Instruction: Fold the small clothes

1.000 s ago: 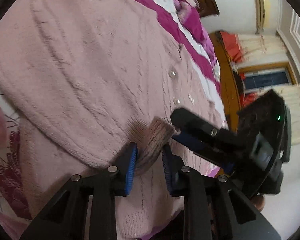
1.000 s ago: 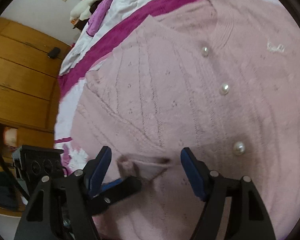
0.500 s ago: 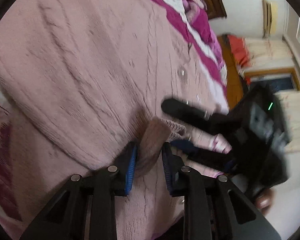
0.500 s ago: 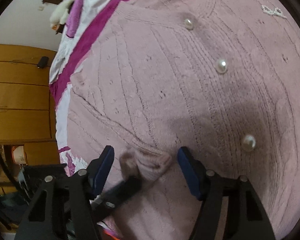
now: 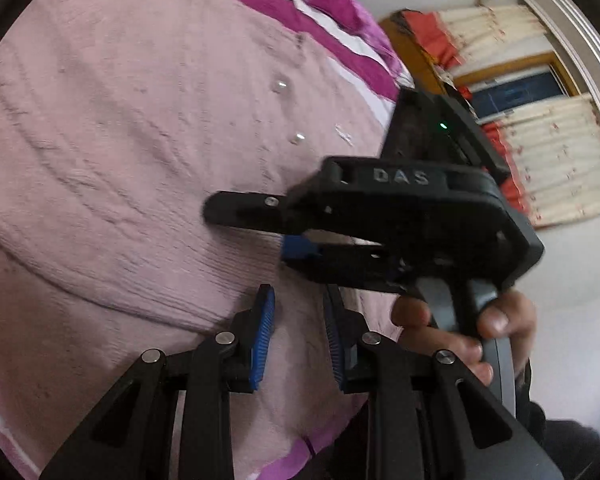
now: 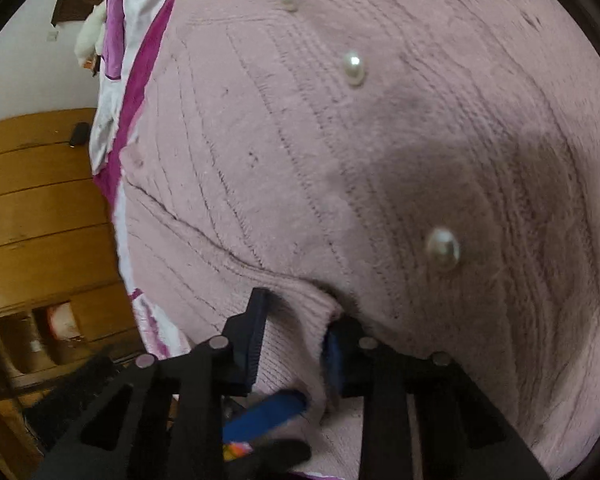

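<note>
A pink knitted cardigan (image 6: 380,160) with pearl buttons (image 6: 443,249) lies spread on a magenta-and-white bedspread (image 5: 340,12), filling most of both views. The right gripper (image 6: 294,344) is closing on the ribbed sleeve cuff (image 6: 292,320) at six o'clock, the knit bunched between its blue pads. The left gripper (image 5: 298,340) is clamped on pink knit, with a hand (image 5: 460,328) at four o'clock.

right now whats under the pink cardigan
Under the pink cardigan lies a magenta and white bedspread, showing only past its edges. What the bedspread looks like beneath the knit is covered.
</note>
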`<state>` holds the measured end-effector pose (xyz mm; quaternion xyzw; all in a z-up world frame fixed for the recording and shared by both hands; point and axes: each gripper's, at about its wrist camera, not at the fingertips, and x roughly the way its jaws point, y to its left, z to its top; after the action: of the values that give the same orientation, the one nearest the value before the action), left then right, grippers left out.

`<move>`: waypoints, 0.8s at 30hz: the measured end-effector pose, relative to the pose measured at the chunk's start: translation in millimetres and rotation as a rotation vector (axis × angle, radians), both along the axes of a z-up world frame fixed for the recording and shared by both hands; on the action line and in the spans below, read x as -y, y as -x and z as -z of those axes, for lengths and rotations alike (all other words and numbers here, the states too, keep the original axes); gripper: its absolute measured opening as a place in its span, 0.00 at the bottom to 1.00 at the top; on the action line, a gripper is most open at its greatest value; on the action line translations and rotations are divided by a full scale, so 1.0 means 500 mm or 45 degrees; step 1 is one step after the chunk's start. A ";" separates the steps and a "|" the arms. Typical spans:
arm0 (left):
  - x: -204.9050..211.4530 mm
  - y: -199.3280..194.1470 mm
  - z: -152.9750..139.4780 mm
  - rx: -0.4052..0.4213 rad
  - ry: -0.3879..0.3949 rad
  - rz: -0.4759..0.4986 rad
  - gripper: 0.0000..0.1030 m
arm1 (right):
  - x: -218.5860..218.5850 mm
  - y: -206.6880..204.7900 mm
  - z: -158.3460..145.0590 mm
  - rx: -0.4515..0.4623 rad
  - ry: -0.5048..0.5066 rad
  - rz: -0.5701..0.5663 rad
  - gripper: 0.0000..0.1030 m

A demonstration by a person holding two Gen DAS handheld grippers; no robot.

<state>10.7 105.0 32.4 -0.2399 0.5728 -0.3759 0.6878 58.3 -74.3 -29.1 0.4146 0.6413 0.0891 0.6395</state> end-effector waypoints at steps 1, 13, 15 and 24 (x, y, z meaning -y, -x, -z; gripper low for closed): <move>-0.002 0.004 -0.004 0.013 0.002 0.002 0.02 | 0.001 0.002 -0.001 0.004 -0.003 -0.007 0.25; -0.087 -0.035 -0.038 0.128 -0.119 -0.368 0.02 | -0.012 0.000 -0.027 0.323 0.032 -0.131 0.05; -0.101 -0.036 -0.051 0.177 -0.160 -0.438 0.02 | -0.022 -0.006 -0.044 0.385 0.042 -0.170 0.05; -0.219 -0.074 -0.112 0.277 -0.333 -0.795 0.02 | -0.008 -0.045 -0.163 0.622 0.138 -0.219 0.05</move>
<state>47.9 214.4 88.5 -0.2719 0.4385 -0.0946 0.8514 80.7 -70.1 52.5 0.2898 0.5044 0.2059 0.7869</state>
